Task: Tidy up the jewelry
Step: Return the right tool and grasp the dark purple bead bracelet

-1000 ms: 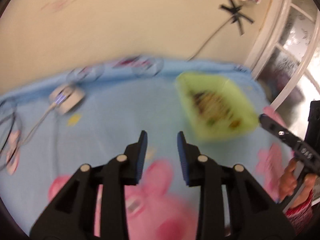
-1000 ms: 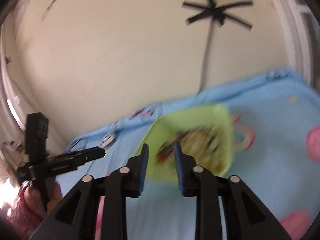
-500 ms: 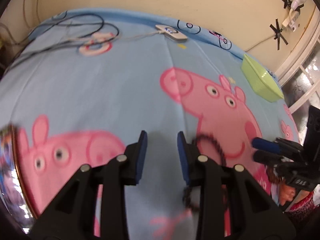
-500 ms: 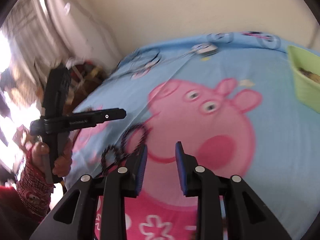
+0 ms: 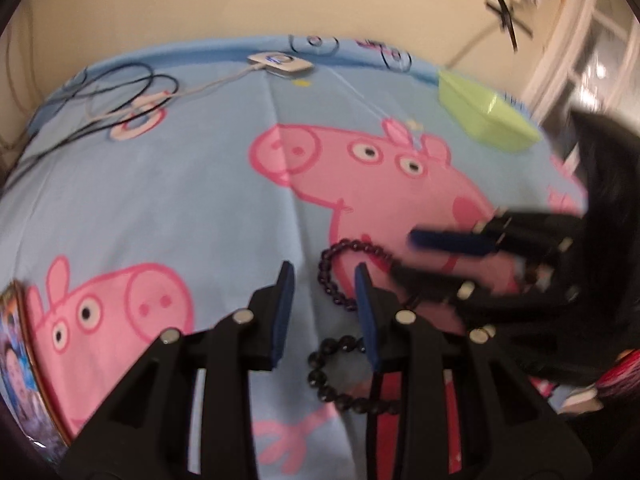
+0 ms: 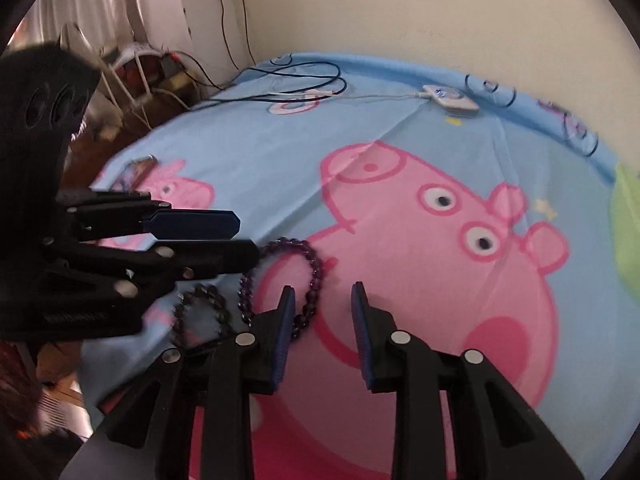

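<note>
blue cartoon bedsheet (image 6: 248,152) covers the surface. left gripper (image 5: 324,280) and right gripper (image 6: 323,294) are both parted, holding nothing. purple bead bracelet (image 6: 314,276) and dark bead bracelet (image 6: 200,308) lie just ahead. green tray (image 5: 486,120) sits well apart.

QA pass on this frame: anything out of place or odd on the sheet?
Two bead bracelets, purple and black, lie loose on the sheet, far from the green tray. A charger and tangled cables lie at the far edge. Nothing looks spilled or broken. Both grippers, left and right, are open and hold nothing.
</note>
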A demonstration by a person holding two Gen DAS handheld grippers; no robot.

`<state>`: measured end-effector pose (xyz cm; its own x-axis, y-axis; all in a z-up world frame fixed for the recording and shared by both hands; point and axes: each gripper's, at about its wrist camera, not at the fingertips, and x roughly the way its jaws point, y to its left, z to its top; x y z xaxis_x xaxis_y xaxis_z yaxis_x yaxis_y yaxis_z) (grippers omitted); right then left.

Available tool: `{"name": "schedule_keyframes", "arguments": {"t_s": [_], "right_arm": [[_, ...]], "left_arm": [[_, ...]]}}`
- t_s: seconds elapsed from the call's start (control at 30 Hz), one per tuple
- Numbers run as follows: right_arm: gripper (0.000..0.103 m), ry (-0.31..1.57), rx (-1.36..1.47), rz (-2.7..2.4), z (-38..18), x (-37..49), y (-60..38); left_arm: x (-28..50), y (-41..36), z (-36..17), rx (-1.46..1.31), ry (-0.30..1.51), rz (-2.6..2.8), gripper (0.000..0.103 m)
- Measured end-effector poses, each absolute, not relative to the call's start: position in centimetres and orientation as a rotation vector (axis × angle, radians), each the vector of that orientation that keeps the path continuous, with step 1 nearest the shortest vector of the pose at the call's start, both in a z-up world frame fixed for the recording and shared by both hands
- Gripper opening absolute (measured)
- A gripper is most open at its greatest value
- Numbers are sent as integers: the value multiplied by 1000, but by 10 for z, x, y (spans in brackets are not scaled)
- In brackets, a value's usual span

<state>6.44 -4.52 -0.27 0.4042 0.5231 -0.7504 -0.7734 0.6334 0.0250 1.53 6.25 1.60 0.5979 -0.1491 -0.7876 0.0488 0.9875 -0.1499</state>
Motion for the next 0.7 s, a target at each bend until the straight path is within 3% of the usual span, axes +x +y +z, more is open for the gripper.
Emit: {"name": "schedule_keyframes", "arguments": {"t_s": [0.17, 0.2, 0.23, 0.3, 0.5, 0.7], "right_arm": [[4, 830, -301, 812, -2, 77, -67], [4, 827, -310, 813, -2, 76, -69], [4, 819, -323, 816, -3, 74, -68], [0, 807, -350, 847, -4, 70, -68], [0, 793, -328, 764, 1, 82, -104], [0, 799, -264, 604, 6, 108, -184]], "left_arm": [[21, 39, 11, 15, 911, -111, 34], [23, 37, 11, 18, 910, -119, 31], [26, 34, 11, 23, 911, -138, 20], [30, 28, 11, 28, 916, -170, 8], [59, 9, 10, -90, 953, -267, 7], [102, -64, 12, -11, 978, -398, 7]]}}
